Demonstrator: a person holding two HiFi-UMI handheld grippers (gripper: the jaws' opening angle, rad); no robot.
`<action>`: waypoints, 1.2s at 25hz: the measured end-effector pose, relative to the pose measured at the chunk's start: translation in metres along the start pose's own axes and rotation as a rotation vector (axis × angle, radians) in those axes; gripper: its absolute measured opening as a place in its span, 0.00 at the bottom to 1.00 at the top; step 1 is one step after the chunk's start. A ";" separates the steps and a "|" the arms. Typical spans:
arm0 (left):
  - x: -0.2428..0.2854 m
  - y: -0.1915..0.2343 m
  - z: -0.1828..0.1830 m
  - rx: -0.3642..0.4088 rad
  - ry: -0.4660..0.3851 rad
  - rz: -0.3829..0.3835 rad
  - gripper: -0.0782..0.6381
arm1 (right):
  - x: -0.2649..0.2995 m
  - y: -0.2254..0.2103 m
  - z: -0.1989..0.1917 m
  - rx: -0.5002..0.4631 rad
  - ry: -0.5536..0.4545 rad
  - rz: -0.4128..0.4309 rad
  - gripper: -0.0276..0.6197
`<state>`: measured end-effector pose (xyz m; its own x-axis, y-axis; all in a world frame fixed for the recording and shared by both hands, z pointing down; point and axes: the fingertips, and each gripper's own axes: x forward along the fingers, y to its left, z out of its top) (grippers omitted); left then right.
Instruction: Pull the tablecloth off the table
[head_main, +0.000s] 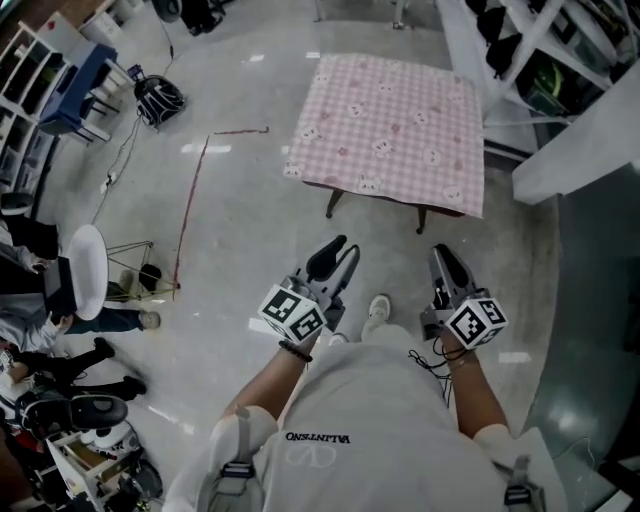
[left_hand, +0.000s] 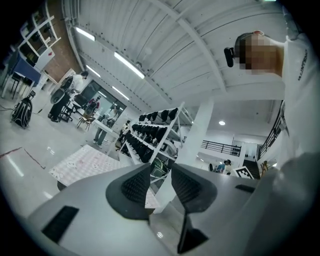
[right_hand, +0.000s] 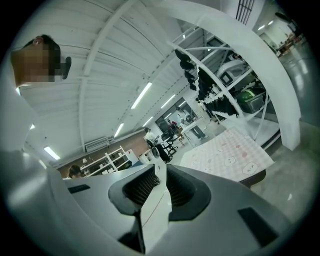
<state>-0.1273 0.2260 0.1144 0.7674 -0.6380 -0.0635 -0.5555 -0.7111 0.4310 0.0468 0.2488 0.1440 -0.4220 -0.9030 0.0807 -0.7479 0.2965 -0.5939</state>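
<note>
A pink checked tablecloth (head_main: 388, 132) with small animal prints covers a low dark-legged table (head_main: 331, 203) at the top of the head view, its edges hanging over the sides. My left gripper (head_main: 340, 250) and right gripper (head_main: 443, 254) are held side by side short of the table's near edge, both pointing toward it and touching nothing. The left gripper view shows its jaws (left_hand: 160, 181) open with nothing between them, and the tablecloth (left_hand: 82, 162) is off to the left. In the right gripper view, its jaws (right_hand: 161, 186) stand open and empty, and the tablecloth (right_hand: 231, 154) is ahead to the right.
White shelving racks (head_main: 520, 45) with dark gear stand right of the table, and a white beam (head_main: 585, 150) juts in there. Red tape (head_main: 190, 205) marks the floor at left. Seated people (head_main: 60, 300), a black bag (head_main: 158, 98) and a blue desk (head_main: 75, 85) line the left side.
</note>
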 end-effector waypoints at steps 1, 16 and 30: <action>0.006 0.003 -0.002 -0.011 0.004 0.007 0.27 | 0.006 -0.005 0.000 0.021 0.010 0.007 0.17; 0.082 0.045 -0.033 -0.086 0.004 0.124 0.27 | 0.061 -0.087 0.001 0.143 0.111 0.072 0.17; 0.108 0.114 -0.079 -0.390 0.024 0.186 0.27 | 0.110 -0.127 -0.035 0.384 0.138 -0.008 0.17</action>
<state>-0.0824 0.0995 0.2277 0.6754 -0.7345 0.0666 -0.5260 -0.4165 0.7415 0.0775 0.1221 0.2566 -0.5013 -0.8467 0.1780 -0.5171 0.1282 -0.8463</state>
